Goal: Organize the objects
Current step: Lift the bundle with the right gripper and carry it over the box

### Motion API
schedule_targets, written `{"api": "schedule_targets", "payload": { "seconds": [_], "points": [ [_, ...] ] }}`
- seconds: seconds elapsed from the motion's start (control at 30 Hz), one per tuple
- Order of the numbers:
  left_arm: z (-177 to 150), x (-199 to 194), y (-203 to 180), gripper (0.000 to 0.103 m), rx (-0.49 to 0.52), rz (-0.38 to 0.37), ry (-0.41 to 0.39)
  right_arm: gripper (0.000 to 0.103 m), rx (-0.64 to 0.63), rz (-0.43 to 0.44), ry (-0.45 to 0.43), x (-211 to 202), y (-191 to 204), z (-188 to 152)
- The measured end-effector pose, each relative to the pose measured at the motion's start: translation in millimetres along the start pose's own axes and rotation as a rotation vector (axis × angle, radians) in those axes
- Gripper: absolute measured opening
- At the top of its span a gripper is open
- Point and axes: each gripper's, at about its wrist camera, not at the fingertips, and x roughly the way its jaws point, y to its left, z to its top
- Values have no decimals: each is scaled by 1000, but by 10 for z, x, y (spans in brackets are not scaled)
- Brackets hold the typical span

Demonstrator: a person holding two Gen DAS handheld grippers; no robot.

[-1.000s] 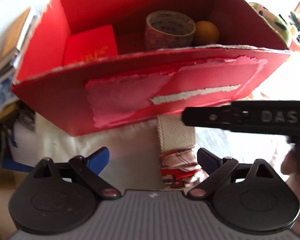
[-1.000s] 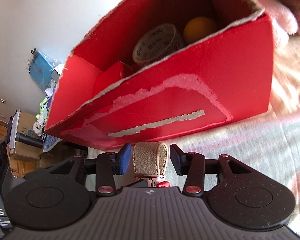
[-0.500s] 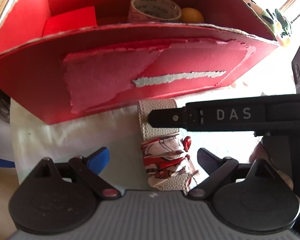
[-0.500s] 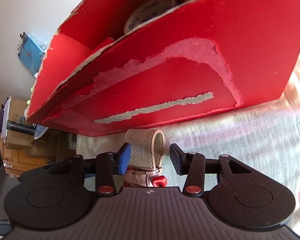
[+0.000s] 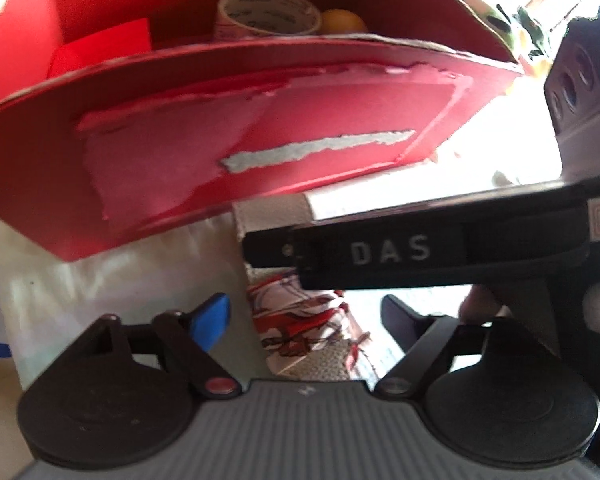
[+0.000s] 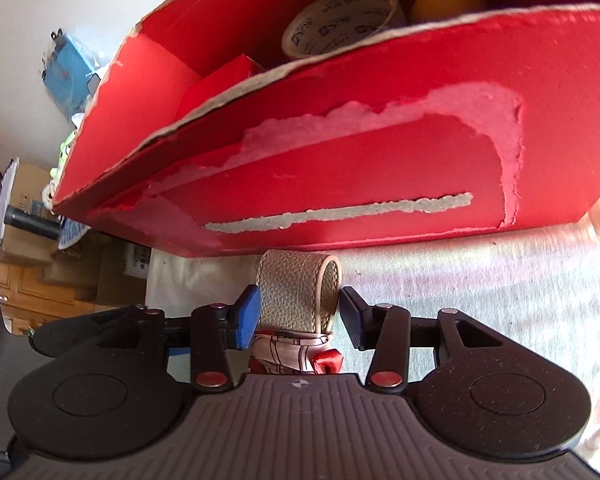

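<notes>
Red box (image 6: 380, 152): nearer and lower in view than a second ago; small red carton (image 5: 100, 46), tape roll (image 5: 266, 14) and orange ball (image 5: 342, 22) sit inside.
Left gripper (image 5: 304, 316): jaws apart, empty, beside the strap.
Leather strap (image 6: 298, 292): still on the cloth (image 6: 500, 288), against the box's front wall.
Right gripper (image 6: 298, 316): advanced around the strap; jaws apart, blue pad touching, not clamped.
Meaning: probably a grasp next, then into the box.

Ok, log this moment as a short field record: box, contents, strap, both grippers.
box: red cardboard box, open top, torn front face
contents: tape roll, orange ball, small red box
strap: beige leather strap with patterned scarf, in front of the box
right gripper: jaws around the strap, small gap on one side
left gripper: open, holding nothing
surface: pale cloth
</notes>
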Motion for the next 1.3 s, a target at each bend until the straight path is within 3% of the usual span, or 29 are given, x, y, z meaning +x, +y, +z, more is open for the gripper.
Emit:
{"api": "schedule_targets", "payload": {
  "seconds": [0.47,0.83,1.3],
  "points": [
    [-67,73,198,64,-3,-45,-27,46,23,30,-5,-78,-120,-52],
    [-92,3,33,57,98,16,-47,41,70,48,-26,-160,-163,-142],
    [19,-239,-481,57,283,30,-154,41,38,72,-193,-726,-89,-244]
  ]
}}
